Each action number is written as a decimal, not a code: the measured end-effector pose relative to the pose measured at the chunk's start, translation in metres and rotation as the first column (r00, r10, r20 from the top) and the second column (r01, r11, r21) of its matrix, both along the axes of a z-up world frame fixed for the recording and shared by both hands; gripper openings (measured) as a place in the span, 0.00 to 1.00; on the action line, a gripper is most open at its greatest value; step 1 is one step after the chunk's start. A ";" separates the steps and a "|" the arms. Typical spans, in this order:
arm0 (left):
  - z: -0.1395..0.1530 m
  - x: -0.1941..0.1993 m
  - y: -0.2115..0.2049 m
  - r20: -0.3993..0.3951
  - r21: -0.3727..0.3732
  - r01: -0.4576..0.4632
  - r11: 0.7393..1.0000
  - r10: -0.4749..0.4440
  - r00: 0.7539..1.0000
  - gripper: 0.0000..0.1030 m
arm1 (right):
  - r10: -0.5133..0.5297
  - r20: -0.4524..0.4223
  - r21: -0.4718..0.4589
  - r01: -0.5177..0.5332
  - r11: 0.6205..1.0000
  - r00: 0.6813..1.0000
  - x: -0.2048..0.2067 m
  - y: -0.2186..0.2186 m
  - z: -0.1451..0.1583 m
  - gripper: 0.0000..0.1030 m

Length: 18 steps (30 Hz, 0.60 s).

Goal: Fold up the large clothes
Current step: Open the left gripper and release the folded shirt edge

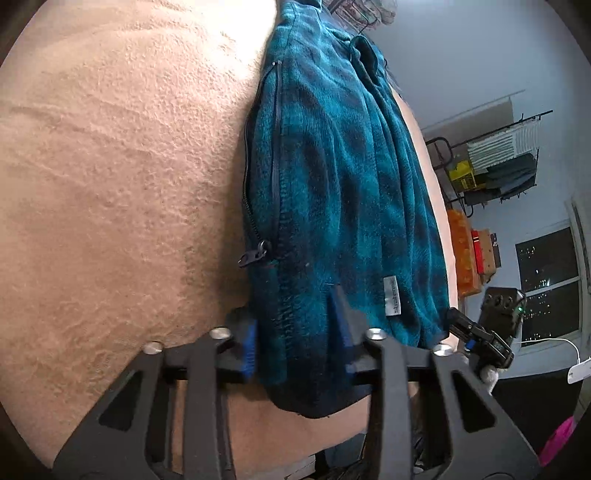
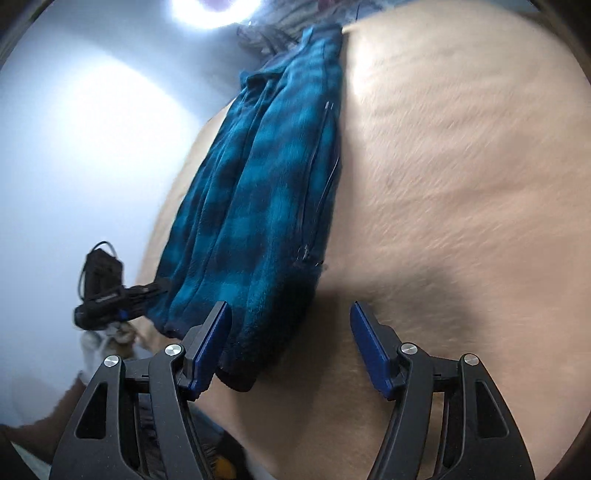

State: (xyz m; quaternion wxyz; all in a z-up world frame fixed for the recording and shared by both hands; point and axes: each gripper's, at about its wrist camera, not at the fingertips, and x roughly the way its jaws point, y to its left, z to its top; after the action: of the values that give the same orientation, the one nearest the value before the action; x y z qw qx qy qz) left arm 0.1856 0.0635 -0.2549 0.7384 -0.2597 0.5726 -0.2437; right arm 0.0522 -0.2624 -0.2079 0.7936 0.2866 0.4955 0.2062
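Note:
A teal and dark blue checked fleece jacket (image 1: 332, 177) with a black zip lies folded lengthwise on a beige blanket (image 1: 110, 166). My left gripper (image 1: 295, 339) has its jaws around the jacket's near hem and grips the thick fabric between the blue pads. In the right wrist view the jacket (image 2: 251, 206) lies left of centre. My right gripper (image 2: 290, 332) is open, its left finger at the jacket's hem corner, its right finger over bare blanket. Each gripper shows in the other's view at the jacket's edge, the right one (image 1: 476, 332) and the left one (image 2: 110, 295).
The beige blanket (image 2: 461, 221) covers the whole work surface. A wall rack with folded items (image 1: 498, 162), orange boxes (image 1: 469, 254) and a dark window (image 1: 546, 280) stand beyond the edge. A bright lamp (image 2: 214, 11) shines above.

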 end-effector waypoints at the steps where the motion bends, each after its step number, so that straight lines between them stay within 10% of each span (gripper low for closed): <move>1: 0.000 -0.001 -0.001 0.002 -0.001 0.003 1.000 -0.003 1.000 0.27 | 0.012 0.006 0.017 -0.012 1.000 1.000 0.001 0.003 -0.002 0.64; 11: 0.010 -0.001 -0.007 0.012 -0.021 0.009 1.000 -0.009 1.000 0.13 | 0.109 -0.002 0.152 -0.108 0.982 0.994 0.016 0.033 -0.016 0.16; 18: 0.035 0.001 -0.007 0.050 -0.095 -0.007 0.995 0.012 0.999 0.12 | 0.097 0.053 0.204 -0.106 0.973 0.994 0.014 0.032 0.005 0.13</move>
State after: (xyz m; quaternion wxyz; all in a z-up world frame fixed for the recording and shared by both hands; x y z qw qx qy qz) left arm 0.1863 0.0565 -0.2202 0.7406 -0.2910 0.5403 -0.2737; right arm 0.0665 -0.2302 -0.2028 0.7584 0.3371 0.4686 0.3029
